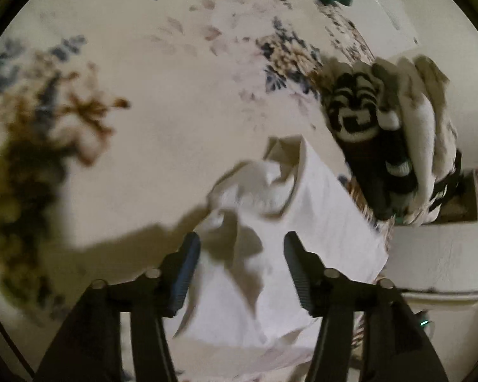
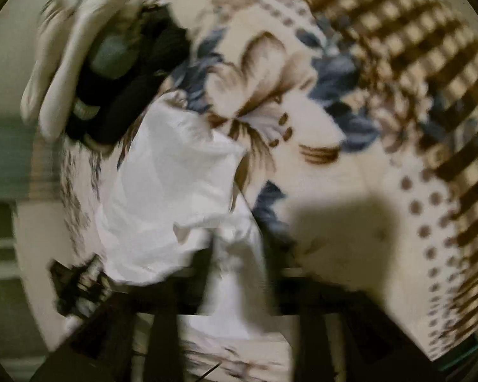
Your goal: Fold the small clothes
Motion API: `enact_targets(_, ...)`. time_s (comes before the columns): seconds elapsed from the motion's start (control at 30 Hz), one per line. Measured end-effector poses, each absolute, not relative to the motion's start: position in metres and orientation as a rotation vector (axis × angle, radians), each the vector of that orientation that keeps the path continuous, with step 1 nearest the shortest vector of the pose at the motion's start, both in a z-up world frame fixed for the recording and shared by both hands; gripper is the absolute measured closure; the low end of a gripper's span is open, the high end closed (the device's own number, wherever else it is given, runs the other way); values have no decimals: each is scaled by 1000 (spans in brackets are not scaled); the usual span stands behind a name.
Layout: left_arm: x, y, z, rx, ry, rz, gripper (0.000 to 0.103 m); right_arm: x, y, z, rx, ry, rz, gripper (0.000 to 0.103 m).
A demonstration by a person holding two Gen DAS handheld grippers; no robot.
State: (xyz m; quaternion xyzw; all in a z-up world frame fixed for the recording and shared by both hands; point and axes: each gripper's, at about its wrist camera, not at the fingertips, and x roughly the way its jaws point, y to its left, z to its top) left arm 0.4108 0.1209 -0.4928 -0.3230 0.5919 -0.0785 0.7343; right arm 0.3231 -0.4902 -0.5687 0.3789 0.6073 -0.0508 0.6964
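A small white garment [image 1: 271,222] lies crumpled on a flowered blanket [image 1: 127,111]. My left gripper [image 1: 242,248] is open, its two dark fingers standing either side of a bunched fold of the cloth, just above it. In the right wrist view the same white garment [image 2: 175,184] spreads ahead on the blanket [image 2: 334,175]. My right gripper [image 2: 235,270] is blurred by motion; its fingers straddle a strip of the white cloth, and I cannot tell whether they pinch it.
A pile of clothes, black-and-white patterned [image 1: 357,108] and cream [image 1: 423,121], sits at the blanket's right edge, also shown in the right wrist view [image 2: 89,73]. A white surface [image 1: 439,254] lies beyond the edge. A brown checked border [image 2: 414,47] runs along the blanket.
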Motion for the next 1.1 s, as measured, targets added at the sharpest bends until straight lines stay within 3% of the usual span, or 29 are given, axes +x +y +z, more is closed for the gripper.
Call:
enact_targets(0.3,358,71,-492,-333,1384,-212,50,308,-415,-535,268,1393,-52,49)
enact_targets(0.47,373,46,-500,-290,1399,-264,50,345,-389,-552,264,1443,26,49)
enact_targets(0.5,375,44,-499,-290,1395,-266,50,351,-383,-559,249,1479,34,55)
enact_targets(0.53,377,43,-497,-294,1391,-264,50,359,-377,-569,215,1503,32,82)
enact_targets(0.57,381,42,-496,-299,1386,-259,50,362,-373,-572,191,1515,31,96)
enact_targets(0.6,383,43,-495,-303,1381,-256,50,365,-368,-576,170,1527,32,100)
enact_targets(0.83,381,60,-495,-320,1367,-220,50,379,-410,-534,333,1297,-139,101)
enact_targets(1.1,397,52,-498,-276,1343,-210,50,393,-456,-562,461,1333,-246,101)
